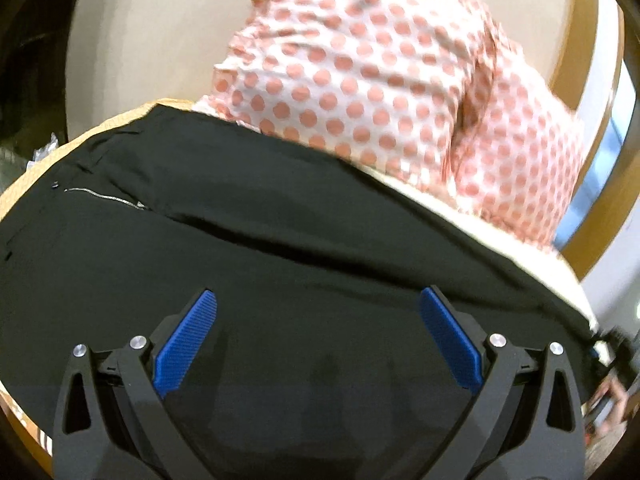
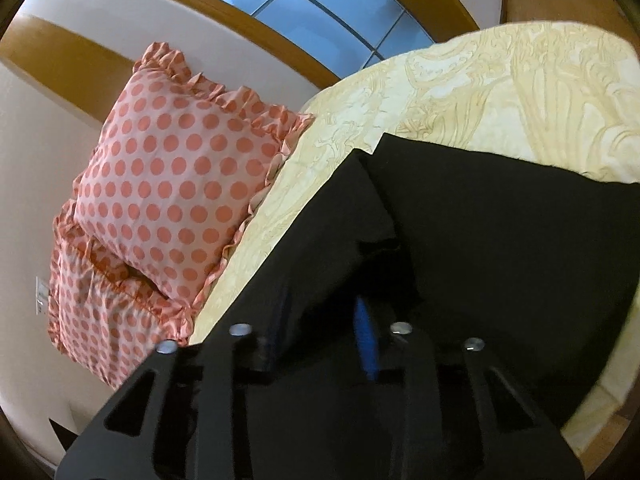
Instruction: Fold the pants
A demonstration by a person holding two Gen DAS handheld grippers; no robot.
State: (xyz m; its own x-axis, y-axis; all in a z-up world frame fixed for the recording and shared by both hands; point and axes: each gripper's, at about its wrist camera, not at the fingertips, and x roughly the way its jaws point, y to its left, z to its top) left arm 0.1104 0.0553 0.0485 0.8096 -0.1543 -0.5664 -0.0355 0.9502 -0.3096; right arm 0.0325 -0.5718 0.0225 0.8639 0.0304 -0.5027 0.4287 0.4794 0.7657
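L gripper (image 1: 318, 304): blue pads (image 1: 186, 344) spread wide apart, nothing between, hovering over black pants (image 1: 260, 240) w/ zipper (image 1: 104, 197) at 9 o'clock. Polka-dot pillow (image 1: 380, 80) at 12–1. R gripper (image 2: 324, 320): fingers clamped on a fold of the pants, which lie on cream bedspread (image 2: 460, 92); pillows at 9 o'clock, window (image 2: 320, 12) at 12.

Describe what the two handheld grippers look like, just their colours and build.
The left gripper has black plastic linkage arms with triangular cut-outs, round silver pivot bolts, and two flat fingers faced with ribbed bright blue pads. The right gripper shows the same black slotted frame and silver bolts, with one blue pad visible edge-on. No cables, markings or sleeves are visible.
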